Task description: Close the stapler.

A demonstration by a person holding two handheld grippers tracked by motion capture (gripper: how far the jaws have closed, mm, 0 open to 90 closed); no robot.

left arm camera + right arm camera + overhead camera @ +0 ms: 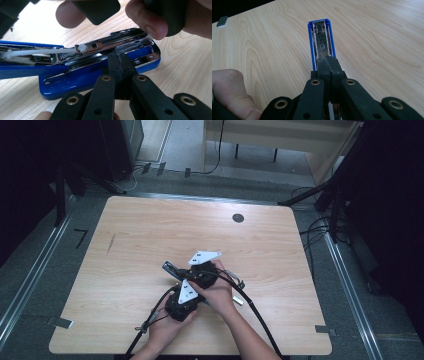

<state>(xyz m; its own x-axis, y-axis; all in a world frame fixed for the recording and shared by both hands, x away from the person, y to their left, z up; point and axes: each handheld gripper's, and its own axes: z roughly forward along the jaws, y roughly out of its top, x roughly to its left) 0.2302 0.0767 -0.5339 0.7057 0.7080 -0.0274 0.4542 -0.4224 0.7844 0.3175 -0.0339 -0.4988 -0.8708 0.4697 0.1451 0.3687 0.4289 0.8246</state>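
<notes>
**Opened stapler, mostly covered from above**

From the high view I barely see the blue metal-topped stapler [169, 266]; my hands and both tools hide most of it near the wooden table's [130, 235] front middle. The left gripper [121, 61] has its jaws pressed together against the stapler's side. The right gripper [328, 62] is likewise closed, its tips over the opened stapler's near end, which they hide.

Blue stapler [100, 75] lying opened on wooden table [185, 72]; left gripper [121, 62], jaws closed, pressing at its near edge.
</notes>
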